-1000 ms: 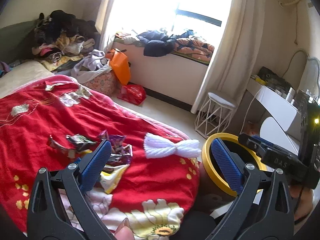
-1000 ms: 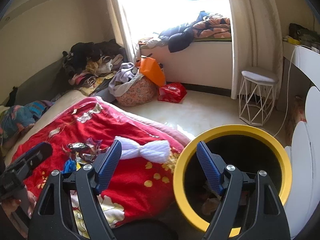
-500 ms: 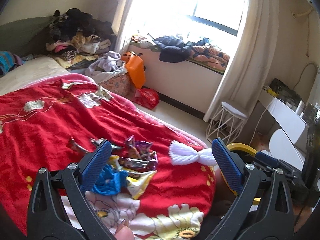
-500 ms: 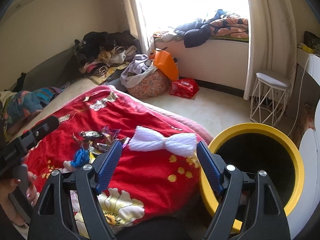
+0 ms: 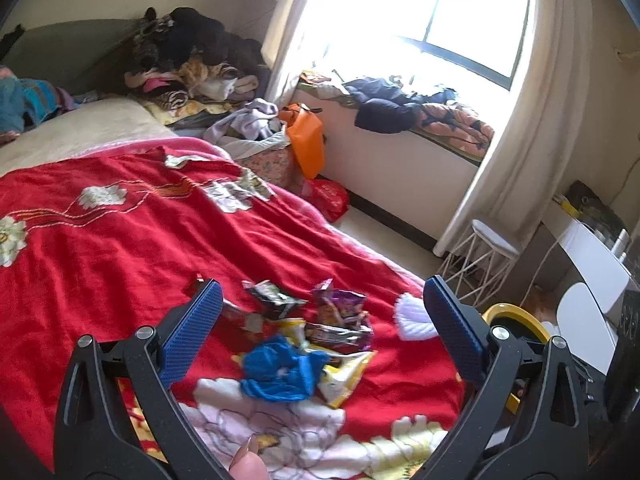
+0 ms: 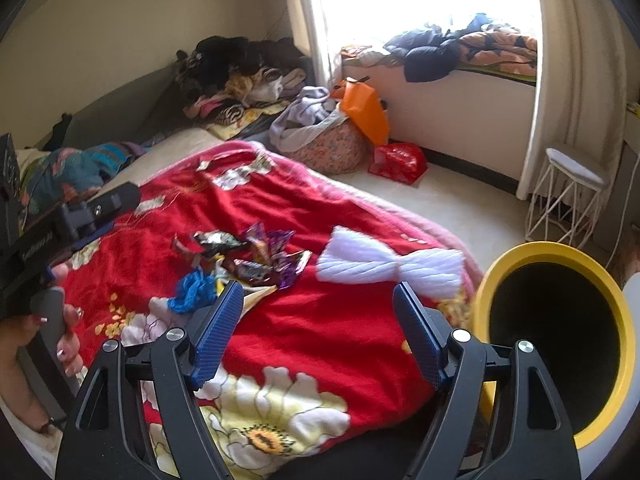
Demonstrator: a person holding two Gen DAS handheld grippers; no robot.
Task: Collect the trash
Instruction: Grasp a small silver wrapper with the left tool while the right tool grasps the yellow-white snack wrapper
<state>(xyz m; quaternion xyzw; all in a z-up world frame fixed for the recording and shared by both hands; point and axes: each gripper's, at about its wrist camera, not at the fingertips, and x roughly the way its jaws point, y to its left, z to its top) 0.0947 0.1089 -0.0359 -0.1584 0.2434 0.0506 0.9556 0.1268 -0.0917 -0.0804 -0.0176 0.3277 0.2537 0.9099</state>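
trash waiting on the red blanket (image 5: 120,240), yellow bin (image 6: 560,340) standing at its right edge

wrappers (image 5: 336,320) and a blue wad (image 5: 280,368) are lying in a near cluster; left gripper (image 5: 320,332) and right gripper (image 6: 316,328) are both gaping wide and carrying nothing. best to be lowering the left one squarely over a single wrapper, avoiding bunching blanket.

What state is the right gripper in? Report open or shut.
Open. The right gripper has its blue pads wide apart above the red blanket, nothing between them.
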